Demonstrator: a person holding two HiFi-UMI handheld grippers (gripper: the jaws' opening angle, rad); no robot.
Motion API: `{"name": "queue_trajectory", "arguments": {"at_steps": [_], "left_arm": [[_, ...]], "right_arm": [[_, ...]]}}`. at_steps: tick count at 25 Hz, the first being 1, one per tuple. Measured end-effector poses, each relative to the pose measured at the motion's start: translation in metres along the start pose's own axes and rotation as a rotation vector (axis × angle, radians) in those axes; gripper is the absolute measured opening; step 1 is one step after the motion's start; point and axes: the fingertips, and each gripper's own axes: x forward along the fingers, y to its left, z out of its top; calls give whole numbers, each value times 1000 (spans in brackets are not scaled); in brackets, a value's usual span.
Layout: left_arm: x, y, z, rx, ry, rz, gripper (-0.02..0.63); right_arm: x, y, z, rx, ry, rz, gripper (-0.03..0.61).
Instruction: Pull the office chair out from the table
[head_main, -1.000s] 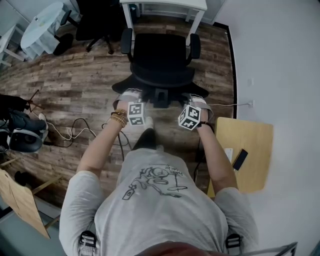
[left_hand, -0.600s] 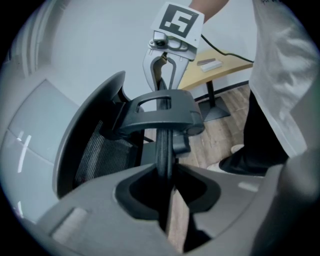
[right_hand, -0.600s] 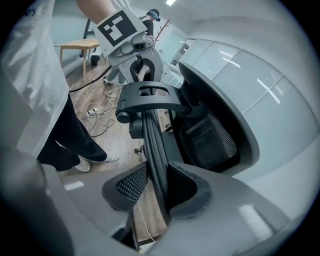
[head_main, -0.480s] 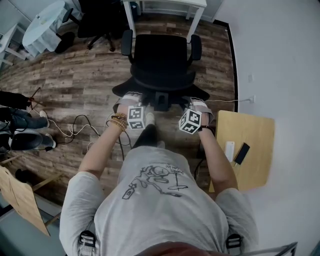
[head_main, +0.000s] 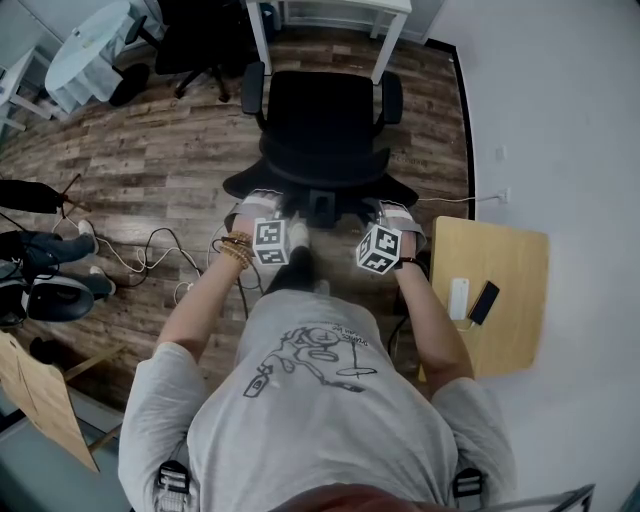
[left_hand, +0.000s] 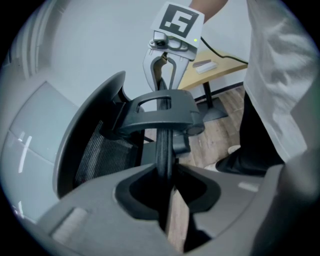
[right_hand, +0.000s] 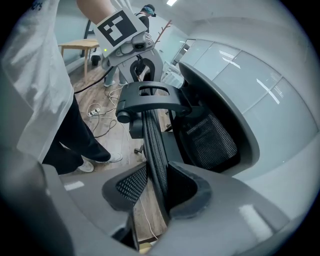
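Just in front of white desk (head_main: 390, 5), on wood-plank floor (head_main: 150, 160), black mesh-back office chair (head_main: 325, 105) w/ armrests stood, backrest (head_main: 322, 168) toward person. Left hand-held gripper (left_hand: 165, 170) & right hand-held gripper (right_hand: 157, 185) each clamped backrest's top rim, one per side.

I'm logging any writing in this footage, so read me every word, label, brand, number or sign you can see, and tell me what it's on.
No text can be read.
Grey T-shirt, dark line-drawing print with lettering: too blurred to read.
Marker cubes: black-and-white square patterns only, no words.
Flat white item and black phone on the light wooden table: too small to show any print.
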Motion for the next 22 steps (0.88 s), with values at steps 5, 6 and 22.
{"name": "queue_trajectory", "arguments": {"at_steps": [5, 6, 22], "left_arm": [[-5, -10, 2, 3, 1, 0, 98], [-6, -11, 2, 2, 2, -1, 98], [-27, -46, 13, -2, -2, -8, 98]], "right_arm": [[-6, 11, 0, 3, -1, 2, 127], [-7, 11, 0, 4, -1, 2, 129], [-31, 46, -1, 7, 1, 17, 127]]}}
